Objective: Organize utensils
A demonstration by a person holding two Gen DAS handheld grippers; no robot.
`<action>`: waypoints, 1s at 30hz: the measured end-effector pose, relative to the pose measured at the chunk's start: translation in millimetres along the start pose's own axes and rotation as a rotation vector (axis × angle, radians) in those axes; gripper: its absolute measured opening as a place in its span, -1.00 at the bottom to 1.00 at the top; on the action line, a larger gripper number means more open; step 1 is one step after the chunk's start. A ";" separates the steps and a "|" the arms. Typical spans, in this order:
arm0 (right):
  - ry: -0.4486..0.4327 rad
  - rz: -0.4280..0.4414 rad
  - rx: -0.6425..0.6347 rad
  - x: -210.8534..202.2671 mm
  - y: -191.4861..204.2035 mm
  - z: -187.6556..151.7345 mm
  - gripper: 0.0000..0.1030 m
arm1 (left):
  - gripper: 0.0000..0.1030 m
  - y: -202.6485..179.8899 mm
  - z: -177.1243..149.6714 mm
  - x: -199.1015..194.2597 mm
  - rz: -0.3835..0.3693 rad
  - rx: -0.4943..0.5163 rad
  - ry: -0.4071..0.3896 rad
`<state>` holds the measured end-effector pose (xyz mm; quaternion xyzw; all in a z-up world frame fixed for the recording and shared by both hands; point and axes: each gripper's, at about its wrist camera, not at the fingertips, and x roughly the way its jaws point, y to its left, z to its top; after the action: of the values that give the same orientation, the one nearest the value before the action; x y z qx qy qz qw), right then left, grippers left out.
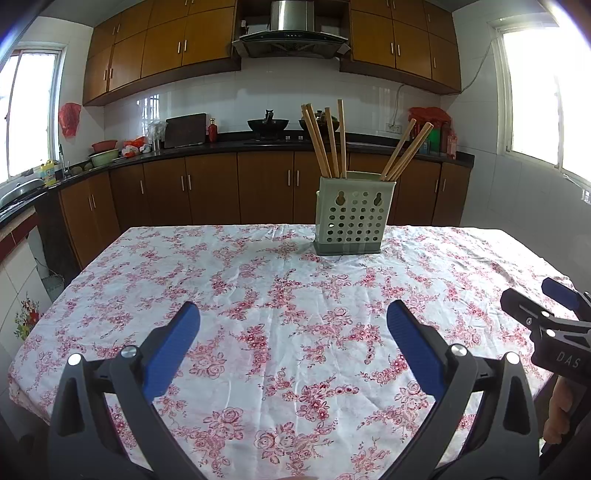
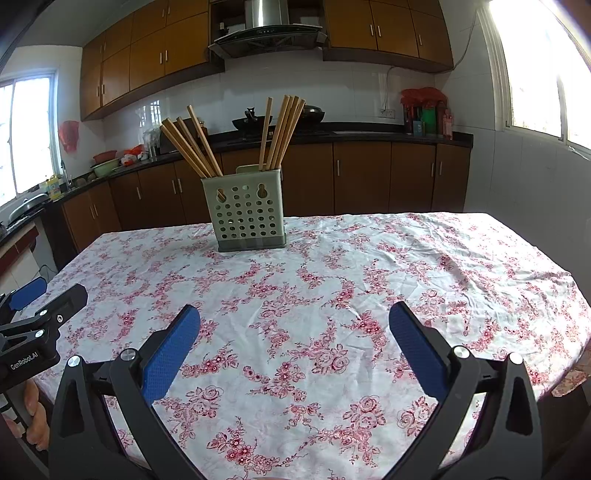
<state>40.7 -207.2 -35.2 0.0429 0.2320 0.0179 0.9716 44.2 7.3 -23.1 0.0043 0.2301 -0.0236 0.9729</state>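
A home kitchen. Brown wooden wall cupboards run along the top, with a steel range hood at 12 o'clock above a black wok on the hob. White tiles cover the wall behind a dark worktop, which carries a cutting board, bottles and bowls. At 9 o'clock a sink sits under a bright window; another window is at 3 o'clock. Nearest, a bench wears a rose-print cloth, and on it, toward 12 o'clock, stands a perforated holder with wooden chopsticks.
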 end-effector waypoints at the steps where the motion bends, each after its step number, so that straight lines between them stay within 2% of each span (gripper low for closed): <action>1: 0.000 0.000 0.001 0.1 0.5 -0.2 0.97 | 0.93 0.0 0.0 0.1 -0.001 -0.001 0.000; 30: 0.006 0.000 0.001 1.0 -1.2 0.0 0.97 | 0.93 -1.2 -0.5 1.2 -0.006 0.004 0.003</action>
<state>41.7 -208.4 -35.8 0.0434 0.2350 0.0181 0.9709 45.0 6.0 -24.0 0.0057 0.2315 -0.0273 0.9724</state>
